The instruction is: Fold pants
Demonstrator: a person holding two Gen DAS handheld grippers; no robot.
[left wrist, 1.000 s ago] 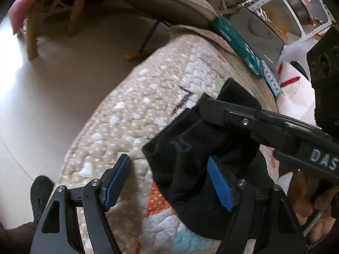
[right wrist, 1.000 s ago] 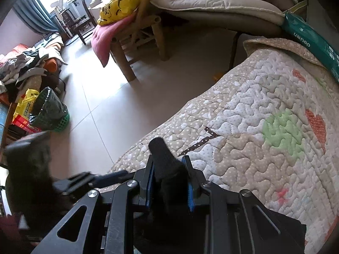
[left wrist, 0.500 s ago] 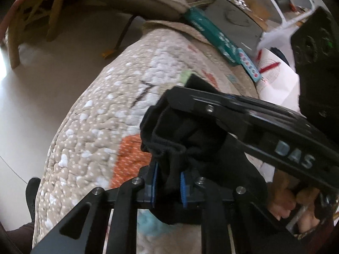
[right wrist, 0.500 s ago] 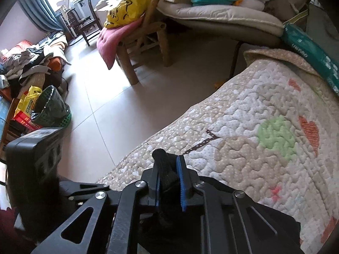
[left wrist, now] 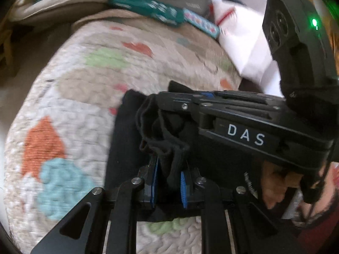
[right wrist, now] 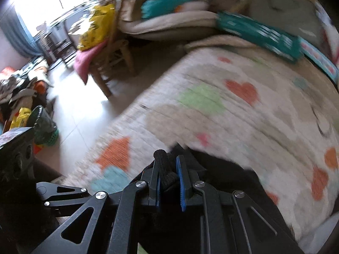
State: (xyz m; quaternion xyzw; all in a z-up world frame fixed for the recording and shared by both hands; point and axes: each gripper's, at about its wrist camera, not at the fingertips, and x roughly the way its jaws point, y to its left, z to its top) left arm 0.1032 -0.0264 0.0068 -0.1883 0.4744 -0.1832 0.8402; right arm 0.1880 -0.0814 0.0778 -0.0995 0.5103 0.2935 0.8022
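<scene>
The black pants [left wrist: 125, 148] lie bunched on a quilted bed cover [left wrist: 70, 97]. My left gripper [left wrist: 168, 185] is shut on a fold of the pants, blue pads pinching the cloth. My right gripper [right wrist: 168, 182] is also shut on a roll of the black pants [right wrist: 164, 169]. In the left wrist view the right gripper's body [left wrist: 243, 127] marked DAS crosses close above the left one, its fingers in the same bunch of cloth. More black cloth [right wrist: 228, 173] trails to the right on the quilt.
The quilt [right wrist: 233, 110] has coloured hearts and patches. A teal box [right wrist: 260, 36] and cushions lie at the bed's far edge. A wooden chair [right wrist: 110, 63] with a yellow bag, a green basket [right wrist: 45, 127] and clutter stand on the tiled floor at left.
My left gripper has shut on the pants, having been open a second ago. Both grippers have since swung across the quilt together with the cloth; the views are motion-blurred.
</scene>
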